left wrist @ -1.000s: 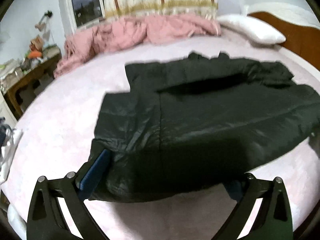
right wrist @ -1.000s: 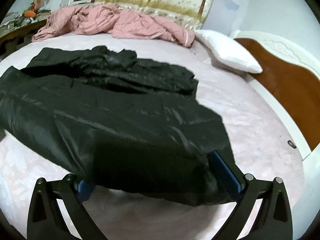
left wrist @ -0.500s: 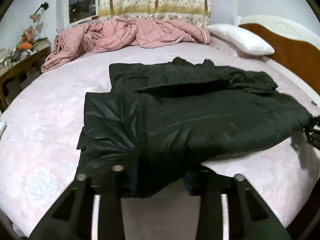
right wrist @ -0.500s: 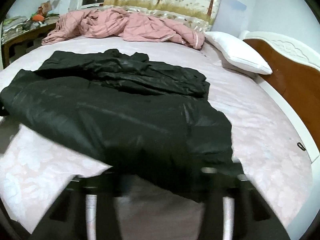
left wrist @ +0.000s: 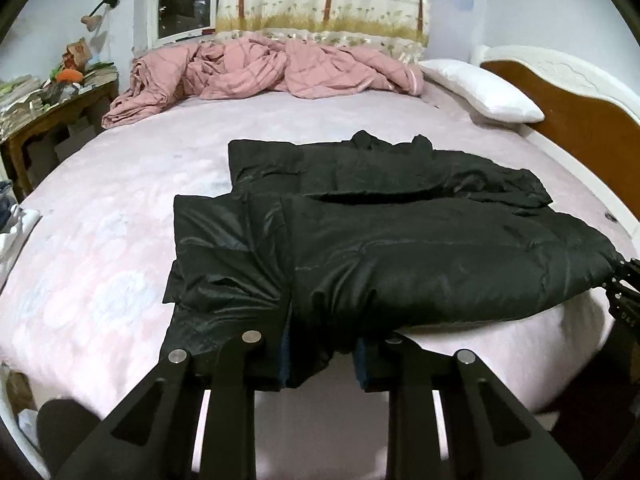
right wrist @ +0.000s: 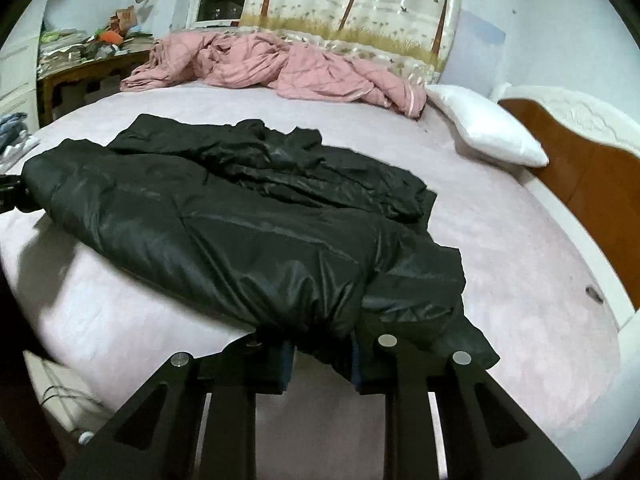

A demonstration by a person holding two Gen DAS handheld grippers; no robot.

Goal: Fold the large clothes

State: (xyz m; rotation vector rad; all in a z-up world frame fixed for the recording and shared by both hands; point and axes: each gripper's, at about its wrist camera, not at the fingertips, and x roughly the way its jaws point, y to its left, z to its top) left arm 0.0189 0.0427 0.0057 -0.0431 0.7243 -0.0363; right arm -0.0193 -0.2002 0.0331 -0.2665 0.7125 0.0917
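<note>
The bed (left wrist: 100, 240) carries it all; pink quilt (left wrist: 280, 68) heaped at the far side. The black jacket (left wrist: 400, 248) lies across the middle, near hem lifted off the sheet. A sec ago both my jaws stood wide round that hem; now they're closing, left gripper (left wrist: 322, 360) & right gripper (right wrist: 322, 360) each clamped on a bunch of fabric, so the fold-over can start, I reckon. Left view shows the jacket's squared far corner; right view shows the crumpled sleeve (right wrist: 360, 188) side.

Black jacket (right wrist: 240, 232) on pink bed (right wrist: 500, 280), right tool (right wrist: 322, 364) closing on its hem
</note>
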